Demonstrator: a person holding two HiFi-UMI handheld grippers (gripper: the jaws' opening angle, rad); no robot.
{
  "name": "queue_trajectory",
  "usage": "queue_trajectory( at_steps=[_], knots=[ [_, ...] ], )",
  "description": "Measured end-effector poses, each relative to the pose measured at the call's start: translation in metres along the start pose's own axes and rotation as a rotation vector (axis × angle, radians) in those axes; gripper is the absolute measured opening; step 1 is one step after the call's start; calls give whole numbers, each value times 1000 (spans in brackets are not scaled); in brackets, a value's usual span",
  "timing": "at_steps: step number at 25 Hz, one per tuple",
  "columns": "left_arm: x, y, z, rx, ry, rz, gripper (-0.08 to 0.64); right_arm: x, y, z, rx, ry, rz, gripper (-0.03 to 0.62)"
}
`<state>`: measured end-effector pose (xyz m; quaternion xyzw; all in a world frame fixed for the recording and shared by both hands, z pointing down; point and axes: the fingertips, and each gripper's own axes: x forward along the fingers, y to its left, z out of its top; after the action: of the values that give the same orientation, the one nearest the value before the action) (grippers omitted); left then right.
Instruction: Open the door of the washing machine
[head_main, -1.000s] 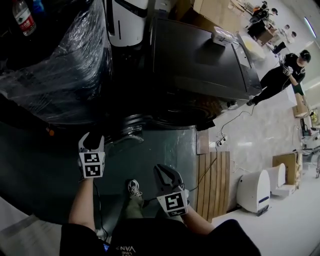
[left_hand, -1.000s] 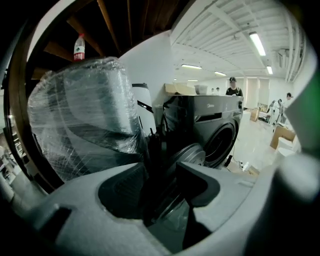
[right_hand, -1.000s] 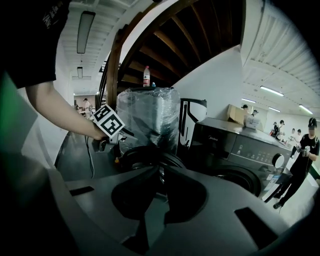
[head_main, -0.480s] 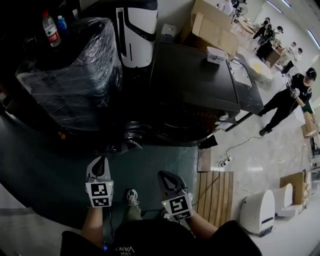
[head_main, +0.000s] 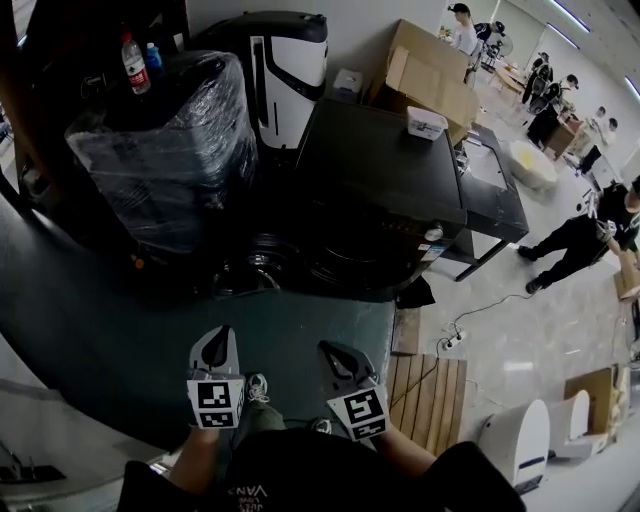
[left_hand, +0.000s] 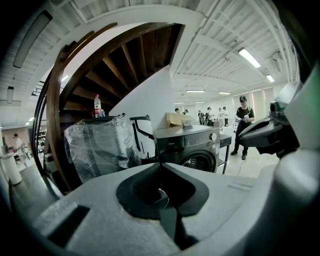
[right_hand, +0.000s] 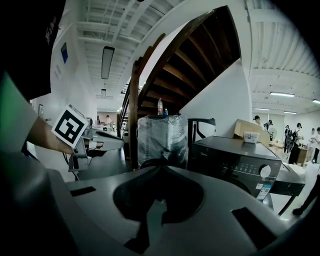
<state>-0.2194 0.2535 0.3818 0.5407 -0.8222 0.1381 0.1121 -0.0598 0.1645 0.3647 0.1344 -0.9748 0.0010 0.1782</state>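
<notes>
Left hand-held gripper (head_main: 221, 335) and right hand-held gripper (head_main: 327, 350) both closed, empty, lower centre.
Washing machine (head_main: 385, 175) at frame centre; dark green floor mat (head_main: 310, 315) below it, pale tiled floor (head_main: 520, 330) at right.

My left gripper (head_main: 221, 338) and right gripper (head_main: 330, 352) are side by side, forearms out front. Left jaws just closed on nothing; right jaws together, empty.
</notes>
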Motion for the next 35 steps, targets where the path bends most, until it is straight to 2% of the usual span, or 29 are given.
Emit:
queue_trajectory(
  at_steps=[10,14,21,29,35],
  knots=[
    [-60,-54,13,-3,-46,-5,18,-53,4,-7,19,-44,53,3],
    [-75,-76,14,-12,-48,-38,18,-69,5,-9,32,-52,70,5],
    [-91,-107,10,21,-34,-90,17,-86,15,-13,55,-59,103,4],
    [-106,-121,3,27,-33,-93,17,-97,20,-22,68,-54,113,3],
    [-112,-129,0,34,-26,-97,17,-106,16,-29,83,-56,90,3]
  ],
)
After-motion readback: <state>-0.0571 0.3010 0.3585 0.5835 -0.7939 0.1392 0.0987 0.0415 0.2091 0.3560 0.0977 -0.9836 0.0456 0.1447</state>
